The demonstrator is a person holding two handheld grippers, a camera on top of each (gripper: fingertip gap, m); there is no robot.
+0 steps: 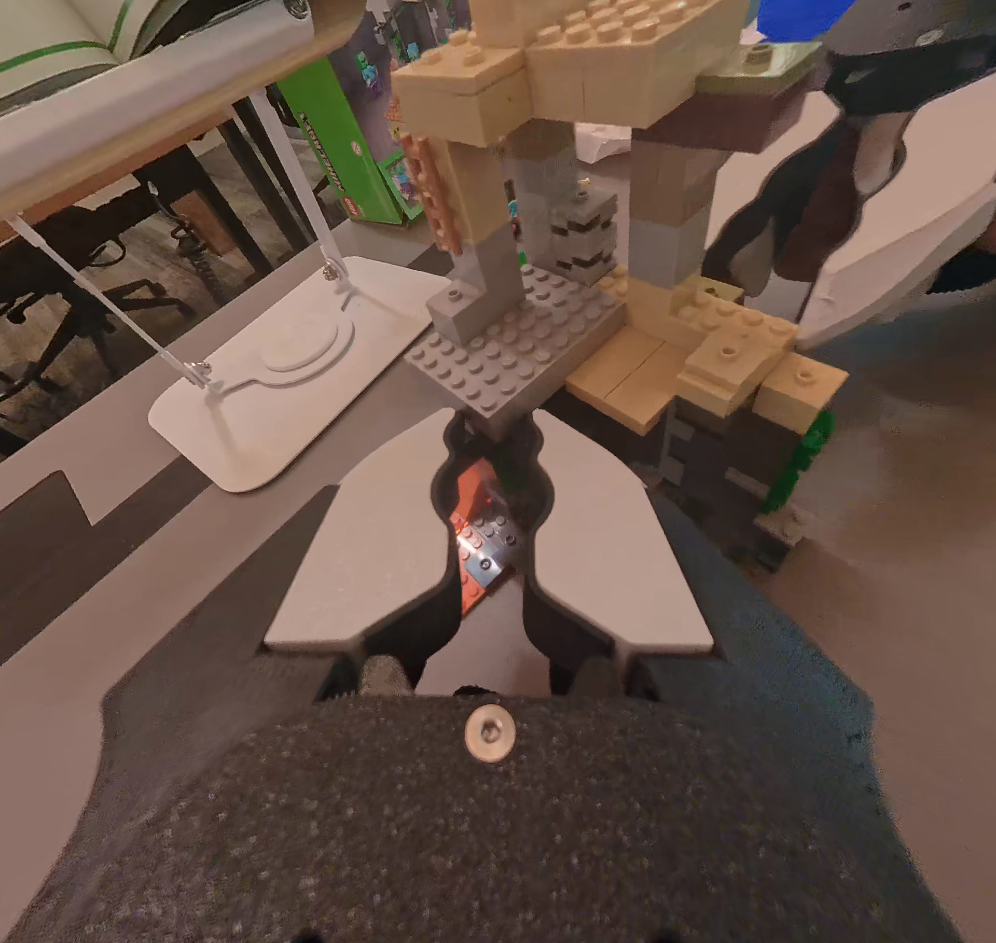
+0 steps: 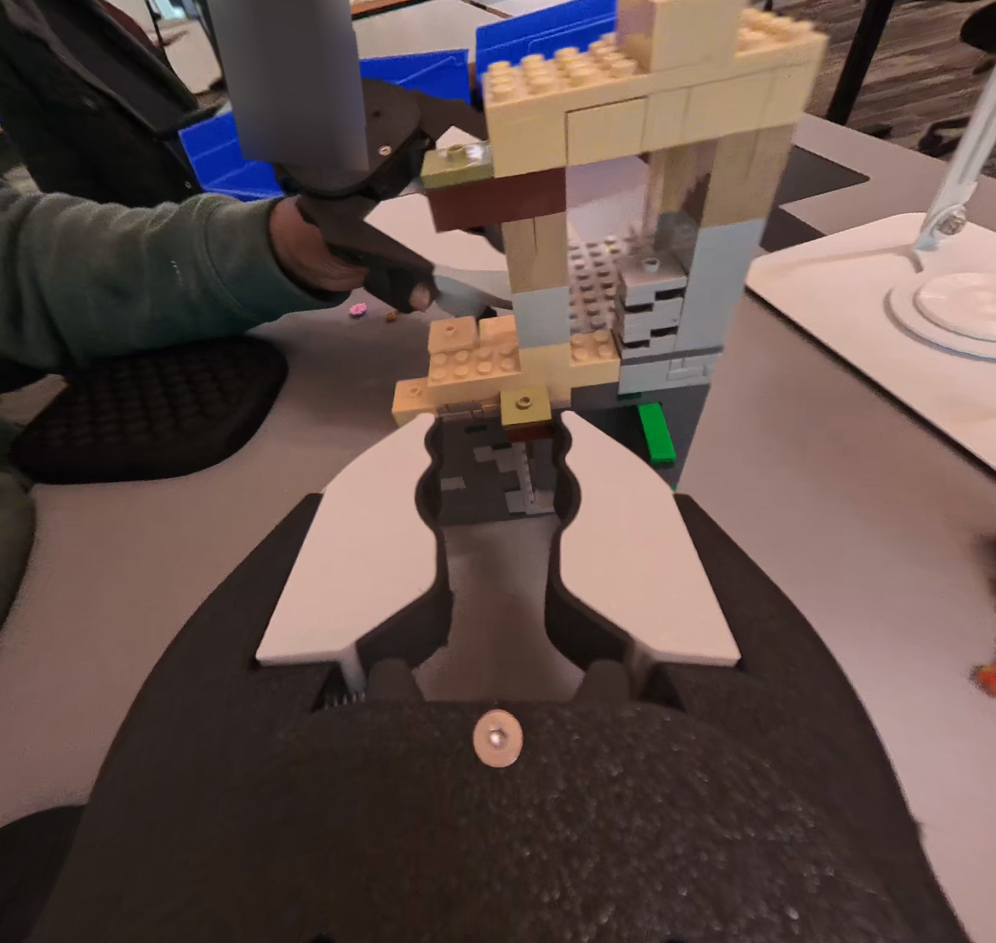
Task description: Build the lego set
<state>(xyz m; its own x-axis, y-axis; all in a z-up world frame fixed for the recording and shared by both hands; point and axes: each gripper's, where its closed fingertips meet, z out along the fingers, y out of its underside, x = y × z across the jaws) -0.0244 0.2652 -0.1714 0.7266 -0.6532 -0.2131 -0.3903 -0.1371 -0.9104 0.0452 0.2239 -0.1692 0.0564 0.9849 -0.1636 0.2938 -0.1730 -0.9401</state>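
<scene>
We steady the model (image 1: 582, 206) on the table with the left gripper (image 1: 493, 426) pinching its grey plate (image 1: 512, 346); the right gripper (image 2: 496, 426) gapes around the olive stud (image 2: 525, 405), so we squeeze gently and squarely.

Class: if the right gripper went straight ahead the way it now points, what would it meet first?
Probably the small olive block jutting from the lego build's dark grey base, just beyond the right gripper; depth is uncertain.

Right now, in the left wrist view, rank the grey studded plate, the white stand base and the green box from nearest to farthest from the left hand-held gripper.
1. Grey studded plate, right at the left hand-held gripper tips.
2. White stand base, off to the left on the table.
3. Green box, upright behind the stand, farthest.
</scene>
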